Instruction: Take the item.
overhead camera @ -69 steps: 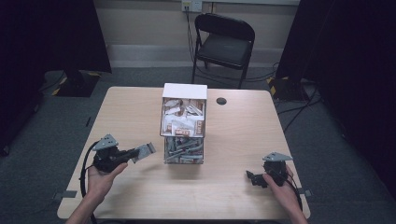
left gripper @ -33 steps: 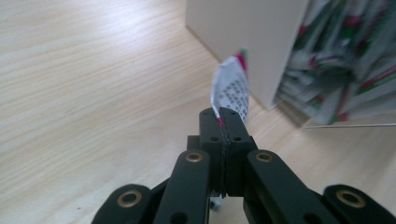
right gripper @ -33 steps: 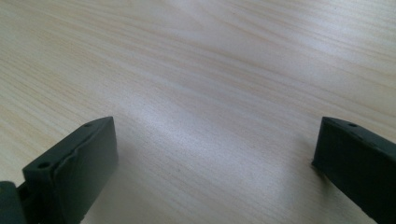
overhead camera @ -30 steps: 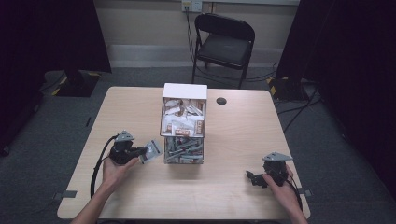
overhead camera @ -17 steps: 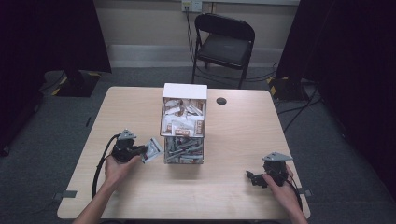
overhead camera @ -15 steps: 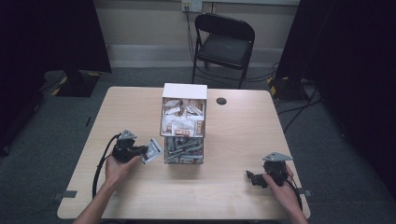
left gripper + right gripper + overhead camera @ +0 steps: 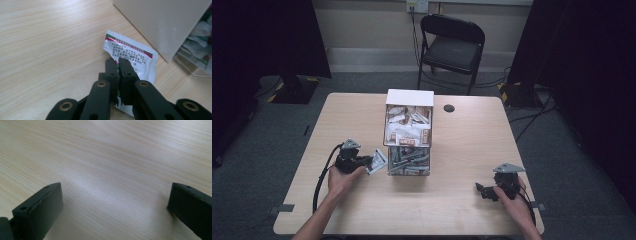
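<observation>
1. Left hand-held gripper point(image 7: 117, 61): jaws pinched on a sachet point(image 7: 132, 53), just left of the clear box point(image 7: 408, 132) on the worktop point(image 7: 462, 210).
2. Sachet: likely light, limp, slick foil; an edge grip suits.
3. Right hand-held gripper point(image 7: 115, 202): wide, empty, well right of the box.

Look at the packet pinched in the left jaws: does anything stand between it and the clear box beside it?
Yes. The packet in the left gripper faces the box's solid side wall; nothing else lies between them on the table.
</observation>
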`<state>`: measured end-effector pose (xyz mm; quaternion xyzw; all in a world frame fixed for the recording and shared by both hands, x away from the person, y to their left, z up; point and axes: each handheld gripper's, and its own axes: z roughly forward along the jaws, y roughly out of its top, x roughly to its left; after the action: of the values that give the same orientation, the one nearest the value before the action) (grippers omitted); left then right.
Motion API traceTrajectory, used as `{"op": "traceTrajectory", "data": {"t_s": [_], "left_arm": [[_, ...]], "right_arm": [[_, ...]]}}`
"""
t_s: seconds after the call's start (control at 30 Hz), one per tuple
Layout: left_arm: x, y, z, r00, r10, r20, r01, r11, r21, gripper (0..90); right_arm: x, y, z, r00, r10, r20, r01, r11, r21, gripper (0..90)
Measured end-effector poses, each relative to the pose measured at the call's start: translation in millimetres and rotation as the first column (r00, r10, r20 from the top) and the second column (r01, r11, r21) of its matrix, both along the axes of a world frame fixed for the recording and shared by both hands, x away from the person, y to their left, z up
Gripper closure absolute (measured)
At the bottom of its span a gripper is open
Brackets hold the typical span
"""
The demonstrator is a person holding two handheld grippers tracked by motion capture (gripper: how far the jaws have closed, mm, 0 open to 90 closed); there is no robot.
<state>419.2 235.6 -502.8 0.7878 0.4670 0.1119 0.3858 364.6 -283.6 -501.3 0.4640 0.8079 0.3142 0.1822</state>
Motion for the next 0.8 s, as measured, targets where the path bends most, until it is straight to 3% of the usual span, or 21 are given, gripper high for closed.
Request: {"op": "traceTrajectory", "data": {"t_s": [0.3, 0.6, 0.8], "left_arm": [[1.9, 5.5, -5.7, 0.9996, 0.023, -0.013, -0.024, 0.9974, -0.067, 82.9], [3.0, 5.8, -5.2, 0.9991, 0.04, -0.011, -0.041, 0.9972, -0.063, 78.0], [2.4, 5.9, -3.7, 0.9986, 0.051, -0.012, -0.051, 0.9967, -0.063, 64.6]], "right_arm": [[-0.2, 0.1, 0.1, 1.0, -0.001, -0.002, 0.001, 1.0, 0.001, 0.0], [-0.1, 0.1, 0.1, 1.0, -0.001, -0.002, 0.001, 1.0, 0.001, 0.0], [-0.2, 0.1, 0.1, 1.0, -0.001, -0.002, 0.001, 1.0, 0.001, 0.0]]}}
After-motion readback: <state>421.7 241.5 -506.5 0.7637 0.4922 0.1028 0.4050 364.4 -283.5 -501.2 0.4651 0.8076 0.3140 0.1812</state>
